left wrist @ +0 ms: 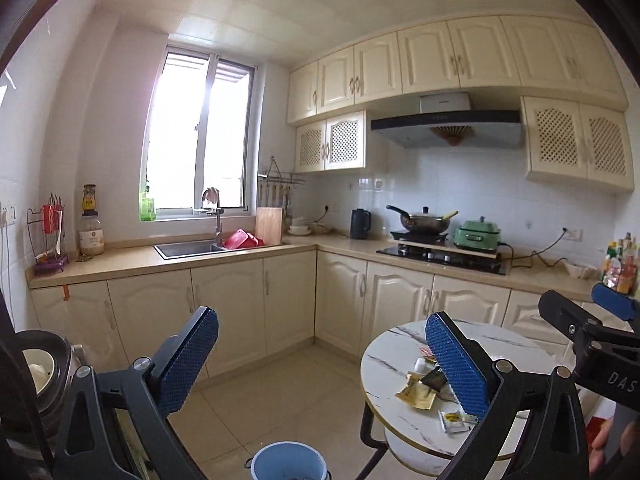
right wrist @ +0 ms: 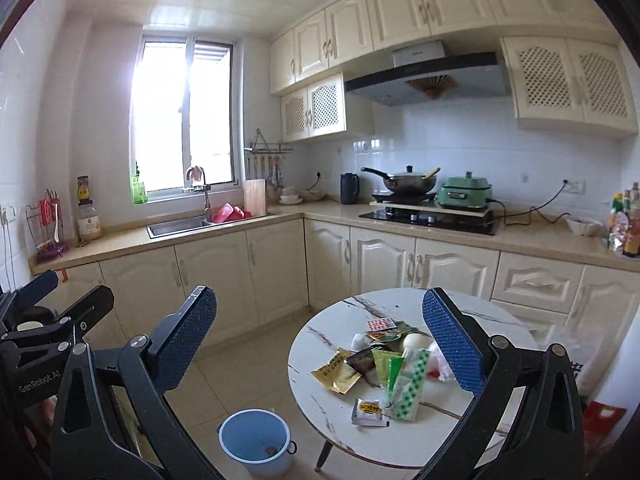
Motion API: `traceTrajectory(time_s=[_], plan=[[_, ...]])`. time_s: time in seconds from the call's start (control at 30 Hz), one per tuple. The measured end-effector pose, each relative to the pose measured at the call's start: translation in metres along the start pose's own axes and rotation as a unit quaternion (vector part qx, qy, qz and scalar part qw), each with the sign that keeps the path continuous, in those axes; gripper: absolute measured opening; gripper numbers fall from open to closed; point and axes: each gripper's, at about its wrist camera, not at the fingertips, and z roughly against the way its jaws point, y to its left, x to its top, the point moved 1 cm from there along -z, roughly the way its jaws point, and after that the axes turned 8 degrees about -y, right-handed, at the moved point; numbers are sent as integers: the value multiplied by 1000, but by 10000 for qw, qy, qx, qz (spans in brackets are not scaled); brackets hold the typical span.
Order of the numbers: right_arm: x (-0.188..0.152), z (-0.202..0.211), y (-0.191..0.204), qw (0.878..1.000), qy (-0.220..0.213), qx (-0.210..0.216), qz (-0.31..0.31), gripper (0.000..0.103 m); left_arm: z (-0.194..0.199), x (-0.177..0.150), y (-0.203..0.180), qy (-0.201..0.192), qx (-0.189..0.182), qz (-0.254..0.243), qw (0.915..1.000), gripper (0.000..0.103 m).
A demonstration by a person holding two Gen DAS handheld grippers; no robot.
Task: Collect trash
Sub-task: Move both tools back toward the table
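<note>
A pile of trash lies on a round white marble table (right wrist: 320, 344): a gold packet (right wrist: 336, 372), a green checked wrapper (right wrist: 408, 388), a black packet (right wrist: 360, 360), a small white sachet (right wrist: 368, 412) and crumpled white paper (right wrist: 358, 340). The same pile shows in the left wrist view (left wrist: 418, 392). A blue bucket (right wrist: 256, 440) stands on the floor left of the table; it also shows in the left wrist view (left wrist: 286, 462). My left gripper (left wrist: 322, 360) and right gripper (right wrist: 320, 340) are both open and empty, held above the floor and table edge.
Cream kitchen cabinets and a beige counter (right wrist: 280, 216) run along the back, with a sink (right wrist: 180, 226), a stove with a wok (right wrist: 408, 184) and a green cooker (right wrist: 466, 192). A rice cooker (left wrist: 40, 372) sits at the left. Tiled floor (right wrist: 248, 368) lies between the table and cabinets.
</note>
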Motion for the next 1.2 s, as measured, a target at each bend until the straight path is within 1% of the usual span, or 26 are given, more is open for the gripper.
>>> traceTrajectory(time_s=[0.1, 0.17, 0.23, 0.33, 0.4, 0.43, 0.5, 0.53, 0.63, 0.67, 0.77, 1.0, 1.13, 1.2], plan=[[9, 30, -5, 9999, -132, -51, 40, 103, 53, -10, 6, -141, -47, -11, 9999, 102], [14, 45, -8, 9997, -225, -91, 41, 103, 81, -10, 7, -256, -96, -4, 9996, 102], [18, 54, -12, 9995, -238, -183, 19, 103, 101, -14, 6, -310, -143, -59, 9994, 102], [21, 66, -19, 9991, -318, -261, -28, 103, 121, -22, -1, -377, -189, -108, 9990, 102], [22, 73, -24, 9987, -369, -351, -41, 103, 122, -26, -2, -386, -214, -100, 9990, 102], [23, 75, -26, 9986, -375, -373, -45, 103, 128, -28, -1, -383, -216, -107, 9990, 102], [24, 78, -29, 9984, -363, -427, -44, 103, 121, -28, -2, -393, -242, -105, 9989, 102], [24, 78, -30, 9983, -359, -448, -50, 103, 126, -30, -1, -375, -245, -106, 9989, 102], [22, 77, -34, 9982, -344, -495, -69, 103, 103, -26, -4, -338, -256, -111, 9990, 102], [22, 76, -35, 9981, -328, -511, -77, 103, 102, -26, -3, -339, -260, -118, 9990, 102], [21, 76, -39, 9980, -315, -545, -90, 103, 84, -13, -9, -334, -273, -116, 9990, 102], [18, 73, -47, 9976, -281, -619, -121, 103, 61, 1, -18, -237, -275, -126, 9993, 102], [13, 67, -56, 9970, -209, -733, -160, 103, 41, 0, -20, -67, -303, -127, 9994, 102], [7, 59, -65, 9963, -119, -822, -211, 103, 24, 1, -24, 63, -344, -97, 9993, 102]])
